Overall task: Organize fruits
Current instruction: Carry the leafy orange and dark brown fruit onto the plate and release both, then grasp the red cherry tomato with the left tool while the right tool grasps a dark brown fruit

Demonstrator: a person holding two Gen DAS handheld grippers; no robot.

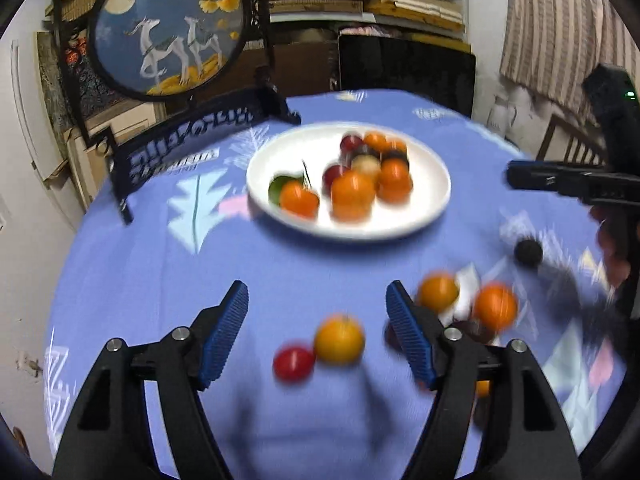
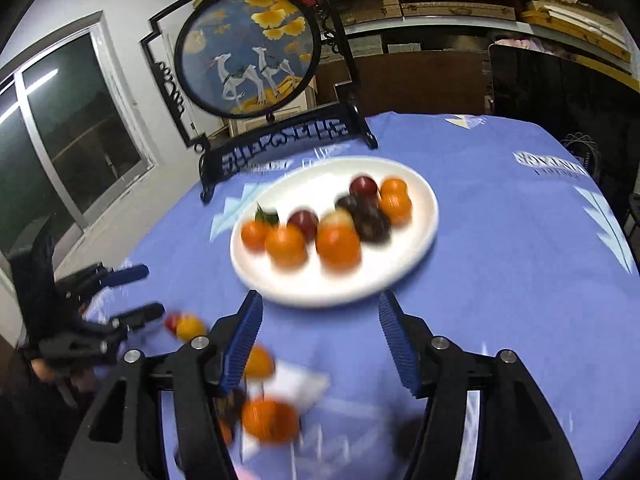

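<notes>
A white plate on the blue tablecloth holds several oranges and dark red fruits; it also shows in the right wrist view. My left gripper is open and empty above a loose orange and a small red fruit. Two more oranges and a dark fruit lie to its right. My right gripper is open and empty just in front of the plate, with loose oranges below its left finger. The left gripper appears at the left in the right wrist view.
A round painted screen on a black stand stands at the table's back left, also seen in the right wrist view. The right gripper reaches in at the right edge. Shelves and a dark panel stand behind the table.
</notes>
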